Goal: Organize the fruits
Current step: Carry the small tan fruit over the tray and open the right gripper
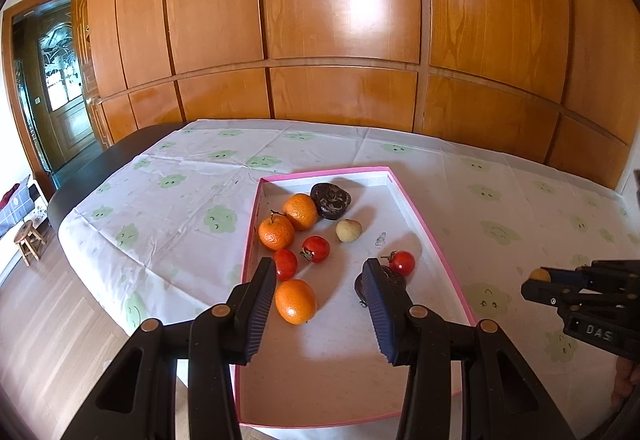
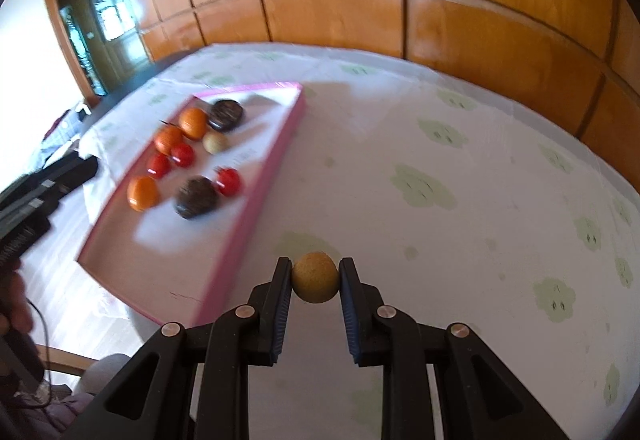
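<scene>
Right tool [image 2: 315, 282] was clenched on a small yellowish-brown round fruit [image 2: 314, 277], pinched between both pads right at the fingertips, held over the worktop [image 2: 460, 159] just right of the pink tray [image 2: 276, 159]'s outer wall. Left tool [image 1: 320, 304] was released, jaws spread wide, nothing between them, hovering over the near half of the tray. An orange [image 1: 295, 300] lay just inside its left finger; a dark brown fruit [image 1: 362, 290] sat partly hidden behind its right finger, with a red fruit [image 1: 402, 262] just beyond. Farther in the tray: two more red fruits, two more oranges, a pale round fruit [image 1: 349, 230], and another dark fruit [image 1: 331, 199] near the far wall. Right-wrist view was motion-blurred.
</scene>
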A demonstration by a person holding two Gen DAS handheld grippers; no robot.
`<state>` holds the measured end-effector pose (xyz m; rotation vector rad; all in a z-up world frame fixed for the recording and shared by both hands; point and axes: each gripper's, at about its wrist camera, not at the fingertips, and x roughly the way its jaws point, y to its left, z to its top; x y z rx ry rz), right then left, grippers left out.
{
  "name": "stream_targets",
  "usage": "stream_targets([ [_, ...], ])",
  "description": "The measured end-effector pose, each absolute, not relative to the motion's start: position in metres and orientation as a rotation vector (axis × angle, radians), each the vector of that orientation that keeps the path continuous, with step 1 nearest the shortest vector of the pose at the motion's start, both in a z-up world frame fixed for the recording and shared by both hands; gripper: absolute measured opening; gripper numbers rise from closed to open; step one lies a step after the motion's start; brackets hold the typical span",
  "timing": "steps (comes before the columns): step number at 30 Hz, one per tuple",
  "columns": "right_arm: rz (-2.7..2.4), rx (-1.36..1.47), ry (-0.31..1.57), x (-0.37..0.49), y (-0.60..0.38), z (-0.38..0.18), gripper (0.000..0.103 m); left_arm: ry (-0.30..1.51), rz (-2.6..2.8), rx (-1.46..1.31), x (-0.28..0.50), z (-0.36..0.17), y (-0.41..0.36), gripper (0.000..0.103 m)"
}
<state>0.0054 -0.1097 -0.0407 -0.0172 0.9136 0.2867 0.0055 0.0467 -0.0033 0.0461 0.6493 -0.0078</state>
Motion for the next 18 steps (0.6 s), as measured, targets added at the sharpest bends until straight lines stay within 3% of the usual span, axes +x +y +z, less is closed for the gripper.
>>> stream_targets([
  [18, 0.517, -0.098, 0.886, 0.011, -0.028, -0.025, 0.024, 0.673, 0.052, 0.006, 0.007, -0.01, 0.072, 0.046],
])
